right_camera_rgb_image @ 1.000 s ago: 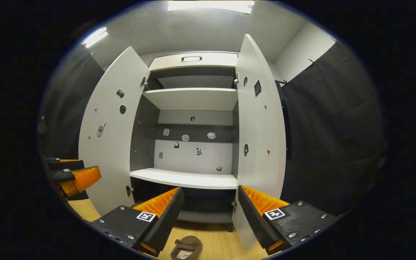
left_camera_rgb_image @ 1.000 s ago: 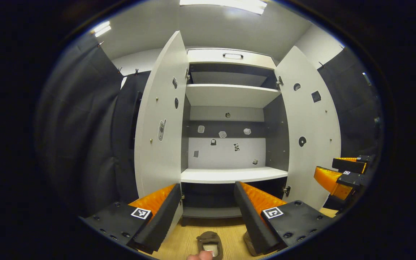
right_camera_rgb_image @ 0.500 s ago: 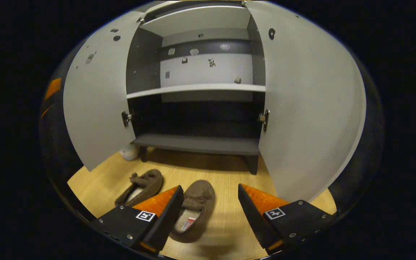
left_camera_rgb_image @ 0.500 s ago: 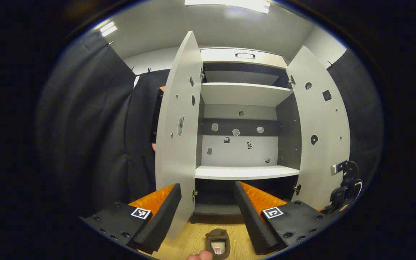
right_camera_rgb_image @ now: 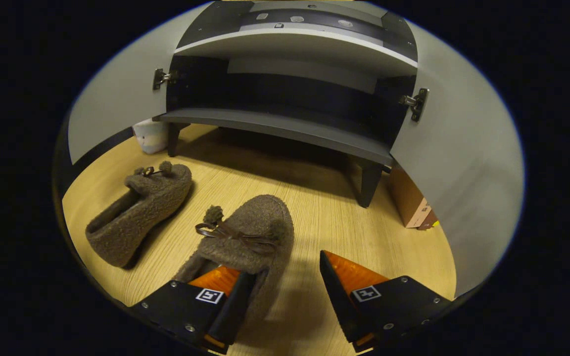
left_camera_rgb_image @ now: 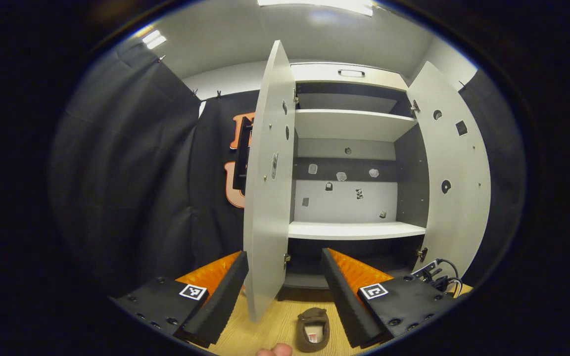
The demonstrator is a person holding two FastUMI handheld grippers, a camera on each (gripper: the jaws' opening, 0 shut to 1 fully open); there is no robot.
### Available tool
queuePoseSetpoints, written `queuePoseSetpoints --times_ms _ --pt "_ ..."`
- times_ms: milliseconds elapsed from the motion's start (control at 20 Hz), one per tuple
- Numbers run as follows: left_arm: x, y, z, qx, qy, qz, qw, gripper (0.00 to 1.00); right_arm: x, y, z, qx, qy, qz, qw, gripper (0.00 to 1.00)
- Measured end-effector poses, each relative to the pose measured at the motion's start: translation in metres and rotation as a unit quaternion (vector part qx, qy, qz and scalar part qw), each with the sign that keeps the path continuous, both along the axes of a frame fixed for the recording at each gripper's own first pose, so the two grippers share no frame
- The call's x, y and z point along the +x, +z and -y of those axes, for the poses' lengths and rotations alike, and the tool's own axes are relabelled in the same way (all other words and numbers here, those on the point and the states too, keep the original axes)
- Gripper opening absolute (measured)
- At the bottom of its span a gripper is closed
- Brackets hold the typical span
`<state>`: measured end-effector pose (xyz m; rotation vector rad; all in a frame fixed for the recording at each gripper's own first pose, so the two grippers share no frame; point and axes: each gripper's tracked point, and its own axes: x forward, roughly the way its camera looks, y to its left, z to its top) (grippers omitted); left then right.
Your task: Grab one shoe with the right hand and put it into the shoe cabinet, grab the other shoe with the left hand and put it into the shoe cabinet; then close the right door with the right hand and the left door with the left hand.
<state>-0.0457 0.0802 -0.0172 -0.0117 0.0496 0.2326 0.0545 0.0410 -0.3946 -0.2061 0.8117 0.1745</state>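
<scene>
- The right gripper [right_camera_rgb_image: 280,291] hangs low over the near slipper [right_camera_rgb_image: 245,242], jaws spread wide and nothing gripped; its left finger already sits in the heel opening.
- That slipper lies lengthwise on the floor [right_camera_rgb_image: 344,217], toe aimed at the cabinet [right_camera_rgb_image: 285,126].
- The left gripper [left_camera_rgb_image: 285,289], also gaping, is held up high and farther off, so I'd say the right one goes first.

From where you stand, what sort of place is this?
Probably a staged home entryway inside a curtained booth: an open shoe cabinet with shelves, two fuzzy slippers on a wood-look floor, and dark cloth walls.
</scene>
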Motion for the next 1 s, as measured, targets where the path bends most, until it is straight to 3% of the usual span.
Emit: queuePoseSetpoints --times_ms 100,200,250,300,500,700,850,1000 --pt "-0.002 -0.003 -0.004 -0.001 0.006 -0.006 1.0 0.96 0.004 -0.01 -0.01 0.029 0.016 -0.014 0.999 0.7" --pt "-0.005 -0.001 -0.006 -0.002 0.008 -0.003 1.0 0.96 0.018 -0.009 -0.007 0.034 0.0 0.007 0.999 0.35" --pt "-0.004 0.0 -0.007 -0.002 0.009 -0.001 1.0 0.96 0.019 -0.004 -0.003 0.038 -0.007 0.012 0.999 0.12" --pt "-0.004 0.0 -0.007 -0.003 0.008 0.0 1.0 0.96 0.019 0.006 0.001 0.038 -0.014 0.026 0.999 0.08" --pt "0.007 -0.006 0.001 -0.007 -0.012 -0.004 1.0 0.94 0.029 0.076 -0.001 0.061 -0.035 0.106 0.992 0.07" --pt "0.025 -0.01 0.015 -0.011 -0.051 -0.002 0.999 0.95 0.05 0.188 -0.008 0.065 -0.035 0.184 0.98 0.07" --pt "0.033 -0.011 0.024 -0.01 -0.074 -0.003 0.997 0.94 0.098 0.273 -0.011 0.063 -0.039 0.229 0.971 0.07" --pt "0.038 -0.018 0.033 -0.015 -0.089 -0.011 0.996 0.97 0.172 0.335 -0.014 0.064 -0.038 0.266 0.961 0.07"
